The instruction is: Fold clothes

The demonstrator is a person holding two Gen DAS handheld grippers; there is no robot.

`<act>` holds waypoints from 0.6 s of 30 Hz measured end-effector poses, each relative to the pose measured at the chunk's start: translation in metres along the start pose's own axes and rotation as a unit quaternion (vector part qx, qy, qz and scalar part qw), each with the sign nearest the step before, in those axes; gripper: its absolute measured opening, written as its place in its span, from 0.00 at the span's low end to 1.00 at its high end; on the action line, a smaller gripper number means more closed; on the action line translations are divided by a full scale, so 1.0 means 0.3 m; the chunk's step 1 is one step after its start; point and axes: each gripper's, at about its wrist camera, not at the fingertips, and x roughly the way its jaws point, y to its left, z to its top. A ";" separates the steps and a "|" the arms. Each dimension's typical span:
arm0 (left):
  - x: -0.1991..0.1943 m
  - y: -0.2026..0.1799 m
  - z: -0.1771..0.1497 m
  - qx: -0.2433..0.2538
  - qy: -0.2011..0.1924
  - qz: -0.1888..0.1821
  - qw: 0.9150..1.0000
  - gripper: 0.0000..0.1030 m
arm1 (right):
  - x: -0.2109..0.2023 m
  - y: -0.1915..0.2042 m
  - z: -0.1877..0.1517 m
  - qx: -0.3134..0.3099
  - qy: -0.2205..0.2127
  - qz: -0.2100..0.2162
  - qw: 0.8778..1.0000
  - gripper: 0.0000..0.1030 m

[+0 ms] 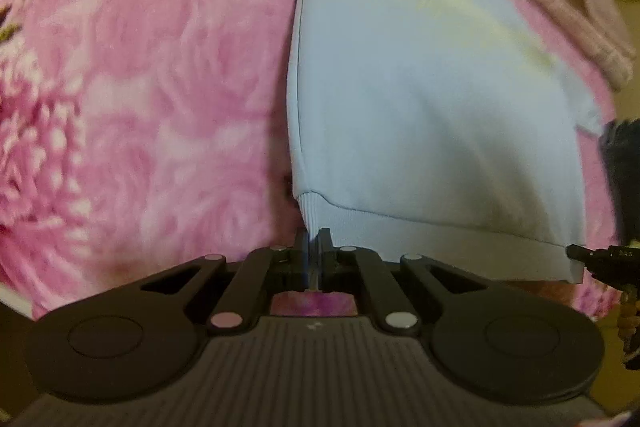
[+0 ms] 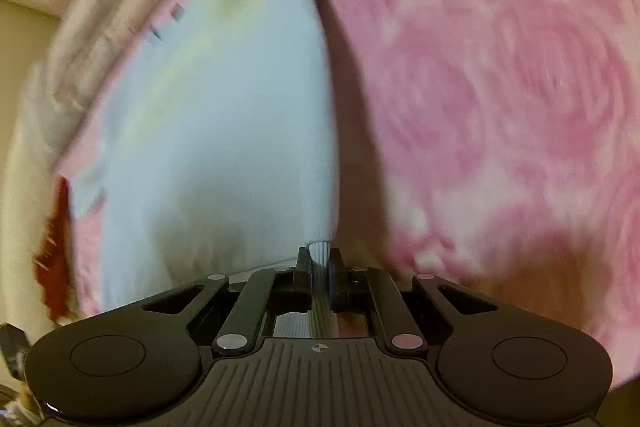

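Right tongs only left-view.

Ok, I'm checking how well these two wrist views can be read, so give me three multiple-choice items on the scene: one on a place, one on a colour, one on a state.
1. Where does the left gripper hold the sweatshirt?
A. collar
B. a corner of its ribbed hem
C. sleeve cuff

2. What colour is the sweatshirt?
A. pale blue
B. dark green
C. red

3. How does the right gripper stand?
A. wide open
B. shut on nothing
C. shut on the hem

Answers: 1 B, ribbed band runs into its fingers; 2 A, pale blue against the pink floral blanket; 3 C, ribbed cloth sits pinched between its fingers.
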 end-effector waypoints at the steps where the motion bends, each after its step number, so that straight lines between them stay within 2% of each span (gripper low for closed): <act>1: 0.025 -0.002 -0.010 0.004 0.004 0.017 1.000 0.02 | 0.030 -0.008 -0.018 0.004 0.004 -0.018 1.000 0.05; 4: 0.070 -0.020 -0.007 0.017 0.029 0.049 0.998 0.03 | 0.082 -0.029 -0.047 0.017 0.014 -0.036 0.999 0.06; 5: 0.068 -0.032 0.000 0.031 0.037 0.055 0.997 0.04 | 0.078 -0.027 -0.044 0.013 0.018 -0.037 0.999 0.11; 6: 0.065 -0.044 0.007 0.045 0.045 0.061 0.996 0.05 | 0.070 -0.025 -0.037 0.007 0.026 -0.038 0.999 0.39; 7: 0.058 -0.053 0.012 0.054 0.053 0.064 0.995 0.05 | 0.058 -0.021 -0.029 0.002 0.034 -0.044 0.998 0.55; 8: 0.043 -0.058 0.020 0.057 0.058 0.063 0.995 0.06 | 0.036 -0.020 -0.018 -0.005 0.032 -0.053 0.998 0.78; 10: 0.002 -0.071 0.046 0.057 0.054 0.057 0.995 0.06 | -0.021 -0.030 0.014 -0.019 0.004 -0.074 0.997 0.80; 12: -0.045 -0.093 0.089 0.054 0.027 0.048 0.997 0.06 | -0.083 -0.072 0.078 -0.007 -0.039 -0.086 0.996 0.80; 16: -0.070 -0.152 0.220 0.021 -0.036 0.019 0.999 0.06 | -0.170 -0.222 0.265 0.075 -0.143 -0.071 0.984 0.79; 18: -0.048 -0.184 0.294 0.004 -0.053 0.000 0.999 0.06 | -0.194 -0.284 0.377 0.110 -0.199 -0.055 0.972 0.64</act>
